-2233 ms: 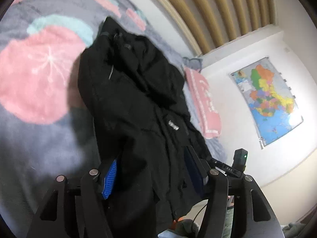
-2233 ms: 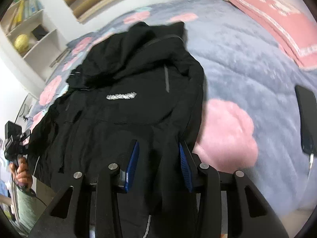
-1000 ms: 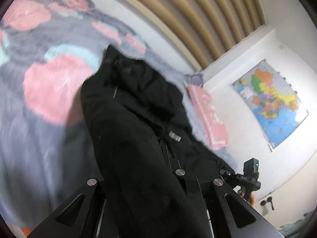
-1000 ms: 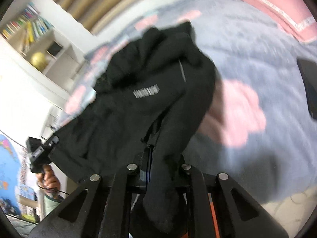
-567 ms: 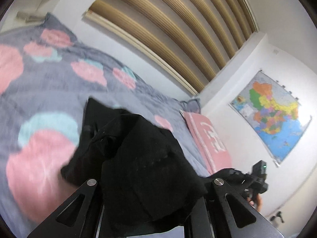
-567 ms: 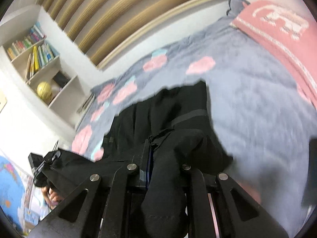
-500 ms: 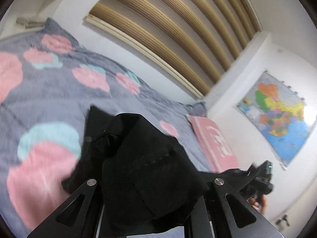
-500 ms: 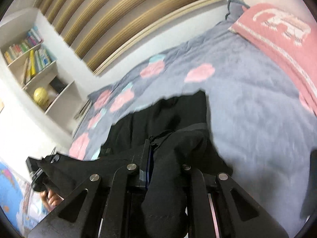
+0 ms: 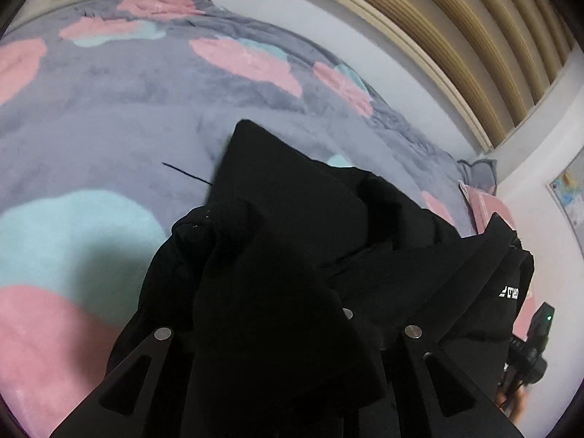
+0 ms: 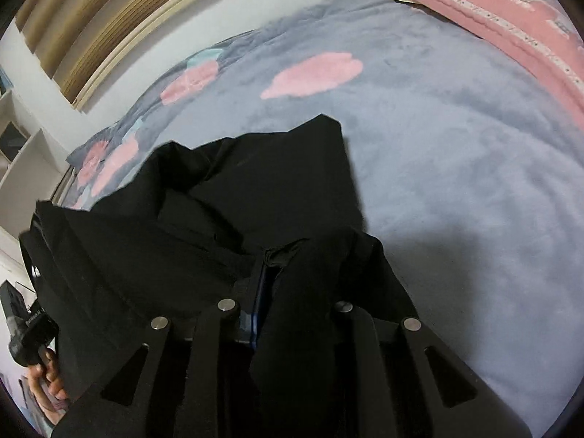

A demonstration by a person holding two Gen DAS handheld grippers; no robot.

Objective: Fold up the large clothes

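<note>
Two grippers are mine, and both have the black jacket between their fingers. Near the lens in the left wrist view, the cloth hangs over my left gripper and hides the fingers fully; its jaws seem closed on the fabric, because the bunch rises straight from between the two arms of the frame. In the right wrist view my right gripper is pressed together on a fold of the same jacket, and only a thin strip of one blue pad shows beside the cloth.

Only the left view shows the small white logo on the jacket, at the right side, and behind it my right hand device with a green light. Only the right view shows my left hand on its handle, low at the left edge, and white shelves by the wall.

Further out, the jacket lies partly on the grey blanket with pink and light blue patches, and one pointed corner reaches toward the middle of the bed. A pink pillow is at the far side. Behind the bed is a wall of wooden slats. Both grippers are held above the bed, pointing forward and down, with the jacket stretched between them.
</note>
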